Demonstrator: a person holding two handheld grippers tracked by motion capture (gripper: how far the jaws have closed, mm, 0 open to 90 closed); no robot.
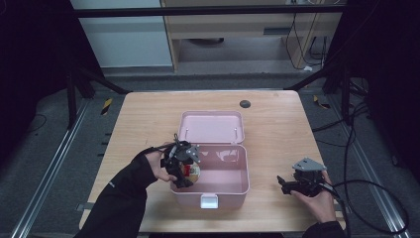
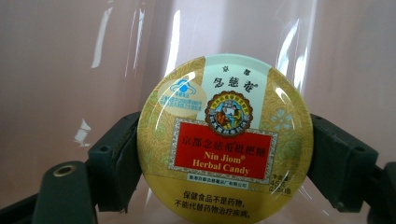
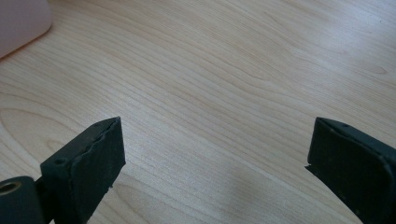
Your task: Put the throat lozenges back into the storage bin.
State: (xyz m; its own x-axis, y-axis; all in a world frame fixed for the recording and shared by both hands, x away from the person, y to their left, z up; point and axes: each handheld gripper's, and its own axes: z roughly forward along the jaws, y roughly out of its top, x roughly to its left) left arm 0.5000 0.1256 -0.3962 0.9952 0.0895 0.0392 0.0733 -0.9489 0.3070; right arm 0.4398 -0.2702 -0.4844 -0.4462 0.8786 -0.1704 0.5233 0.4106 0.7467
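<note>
A pink box (image 1: 233,186) is sitting open near the middle of a wooden table (image 1: 277,124), its lid (image 1: 212,127) lying back flat on the far side and a white latch (image 1: 208,201) showing on its near wall.

The left gripper (image 1: 184,174) is reaching into the left end of the box and is gripping a round candy tin (image 1: 192,172) between its jaws. In the left gripper view the tin (image 2: 225,140) is sitting face-on, pinched at its left and right edges by the two black jaws, with the glossy pink wall (image 2: 70,70) of the box behind it. The tin's label is reading "Nin Jiom Herbal Candy" on a red panel, over a gold pattern with a pale green band at the top. Whether the tin is touching the box floor cannot be told.

The right gripper (image 1: 283,184) is lying low over the table to the right of the box, well apart from it, held in the person's right hand (image 1: 317,198). In the right gripper view its jaws are standing wide apart with nothing between them, bare wood below, and a corner of the box (image 3: 18,21) is showing at the far left.

A small dark disc (image 1: 245,103) is sitting on the table beyond the lid.
</note>
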